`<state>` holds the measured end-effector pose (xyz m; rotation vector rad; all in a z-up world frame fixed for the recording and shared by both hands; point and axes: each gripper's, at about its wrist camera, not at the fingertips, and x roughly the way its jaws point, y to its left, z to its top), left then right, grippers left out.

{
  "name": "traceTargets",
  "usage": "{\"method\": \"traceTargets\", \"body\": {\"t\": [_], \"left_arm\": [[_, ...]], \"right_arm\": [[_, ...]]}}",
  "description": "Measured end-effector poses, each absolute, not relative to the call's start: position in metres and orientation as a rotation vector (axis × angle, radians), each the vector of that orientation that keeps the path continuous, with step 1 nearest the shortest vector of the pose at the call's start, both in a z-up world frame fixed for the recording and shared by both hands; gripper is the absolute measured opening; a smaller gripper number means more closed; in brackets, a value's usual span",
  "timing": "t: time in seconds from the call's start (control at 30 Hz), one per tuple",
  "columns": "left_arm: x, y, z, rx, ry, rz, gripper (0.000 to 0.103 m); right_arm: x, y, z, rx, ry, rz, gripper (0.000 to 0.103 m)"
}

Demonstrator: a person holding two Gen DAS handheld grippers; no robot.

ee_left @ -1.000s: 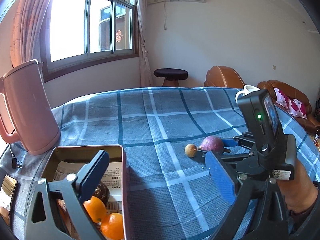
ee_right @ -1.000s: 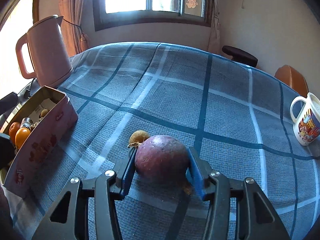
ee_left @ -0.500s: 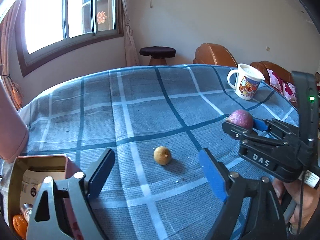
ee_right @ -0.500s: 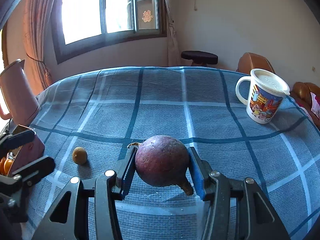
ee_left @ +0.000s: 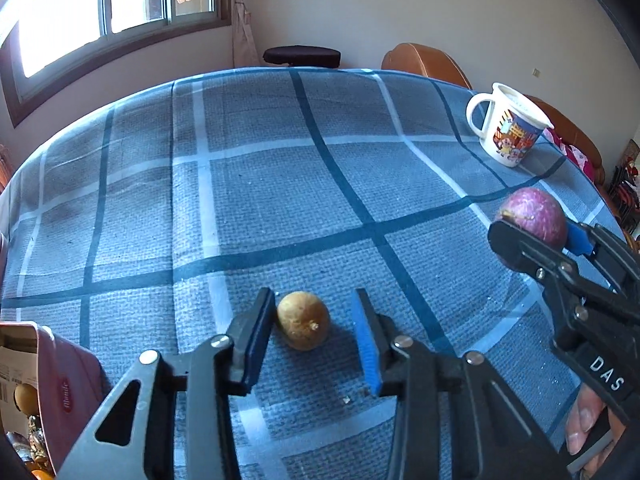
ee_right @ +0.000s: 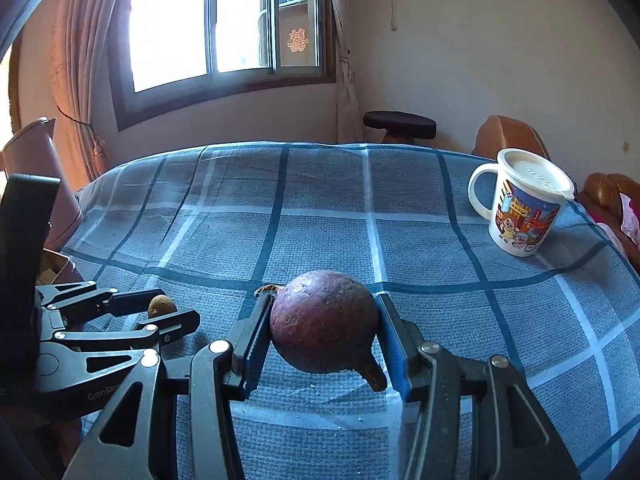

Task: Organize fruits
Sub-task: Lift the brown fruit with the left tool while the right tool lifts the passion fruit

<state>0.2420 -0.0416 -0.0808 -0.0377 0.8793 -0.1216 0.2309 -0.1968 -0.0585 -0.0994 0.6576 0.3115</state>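
Observation:
A small brown fruit (ee_left: pixel 303 325) lies on the blue checked cloth (ee_left: pixel 280 184). My left gripper (ee_left: pixel 312 301) is lowered around it with its jaws closing. The left pad touches the fruit, and a gap remains at the blue right pad (ee_left: pixel 366 344). From the right wrist view the same fruit (ee_right: pixel 161 306) sits between the left gripper's fingers (ee_right: pixel 176 306). My right gripper (ee_right: pixel 324 308) is shut on a round purple fruit (ee_right: pixel 324 328) with a short stem, held above the cloth. In the left wrist view this purple fruit (ee_left: pixel 532 214) and the right gripper (ee_left: pixel 536 236) are at the right edge.
A red tin box (ee_left: pixel 68 384) holding fruit stands at the lower left. A lidded cartoon mug (ee_right: pixel 524 208) stands at the far right of the cloth. A pink kettle (ee_right: pixel 28 168) is at the left edge. A hand (ee_left: pixel 584 428) grips the right tool. Brown seats lie beyond the table.
My left gripper swung from over the tin box to the small brown fruit, came down, and narrowed its jaws around it. The right gripper lifted the purple fruit away from it and turned right.

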Motion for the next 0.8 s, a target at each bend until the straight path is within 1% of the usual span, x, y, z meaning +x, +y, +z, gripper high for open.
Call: {"method": "traceTargets", "body": {"t": [0.17, 0.3, 0.8], "left_arm": [[0.243, -0.045, -0.081, -0.028, 0.883, -0.145, 0.027], [0.239, -0.046, -0.080, -0.022, 0.868, -0.145, 0.027], [0.211, -0.057, -0.056, 0.069, 0.681, -0.103, 0.027]], "right_arm": [[0.231, -0.192, -0.059, -0.119, 0.662, 0.320, 0.052], [0.231, -0.194, -0.059, -0.109, 0.660, 0.327, 0.052], [0.215, -0.194, -0.048, -0.124, 0.564, 0.328, 0.052]]}}
